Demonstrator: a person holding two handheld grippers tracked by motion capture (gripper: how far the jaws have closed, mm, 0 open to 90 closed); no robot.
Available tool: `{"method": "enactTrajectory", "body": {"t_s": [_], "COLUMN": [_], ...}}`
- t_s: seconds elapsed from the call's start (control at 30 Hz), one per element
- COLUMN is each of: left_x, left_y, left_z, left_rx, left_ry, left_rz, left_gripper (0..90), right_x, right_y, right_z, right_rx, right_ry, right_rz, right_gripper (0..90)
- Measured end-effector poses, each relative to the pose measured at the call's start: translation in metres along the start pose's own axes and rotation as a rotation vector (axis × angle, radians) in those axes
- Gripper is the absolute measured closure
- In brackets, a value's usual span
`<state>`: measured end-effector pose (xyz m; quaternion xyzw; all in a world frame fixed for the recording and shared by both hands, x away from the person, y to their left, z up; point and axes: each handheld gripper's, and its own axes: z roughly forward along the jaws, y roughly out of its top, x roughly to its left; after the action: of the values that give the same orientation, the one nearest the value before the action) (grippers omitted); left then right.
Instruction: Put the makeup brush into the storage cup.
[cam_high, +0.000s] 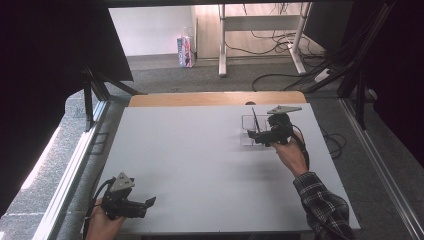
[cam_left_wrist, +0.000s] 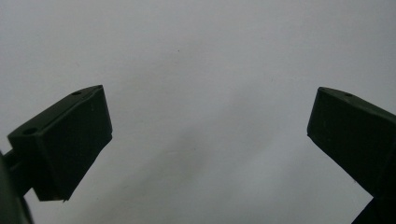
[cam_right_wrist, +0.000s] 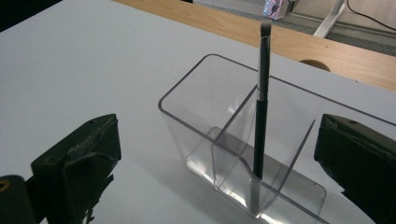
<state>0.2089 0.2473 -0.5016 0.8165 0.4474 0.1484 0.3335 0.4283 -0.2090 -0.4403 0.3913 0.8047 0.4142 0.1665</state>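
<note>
Grey table (cam_high: 200, 165), far right: a brush (cam_right_wrist: 260, 100) stands upright in the middle slot of the clear holder (cam_right_wrist: 187, 119). My right gripper (cam_high: 252, 134) sits just beside it, jaws spread, gripping nothing (brush looks delivered). Left gripper (cam_high: 149, 202) idles near left, jaws spread too. Next I'd back straight off without nudging the holder.

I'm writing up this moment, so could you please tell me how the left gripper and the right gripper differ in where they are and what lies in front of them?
The left gripper rests at the table's near left corner, while the right gripper is at the far right. The left gripper faces only bare table; the right gripper faces a clear organizer with a black brush standing upright in it. Both have jaws wide open, holding nothing.
</note>
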Motion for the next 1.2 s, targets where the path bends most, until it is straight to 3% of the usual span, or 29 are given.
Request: {"method": "enactTrajectory", "body": {"t_s": [1.2], "left_x": [0.0], "left_y": [0.0], "left_z": [0.0], "left_rx": [-0.005], "left_ry": [-0.007], "left_rz": [-0.003], "left_gripper": [0.3], "right_x": [0.022], "right_y": [-0.019], "right_z": [-0.018], "right_rx": [0.025], "right_ry": [0.006], "right_rz": [-0.03], "right_gripper": [0.0]}}
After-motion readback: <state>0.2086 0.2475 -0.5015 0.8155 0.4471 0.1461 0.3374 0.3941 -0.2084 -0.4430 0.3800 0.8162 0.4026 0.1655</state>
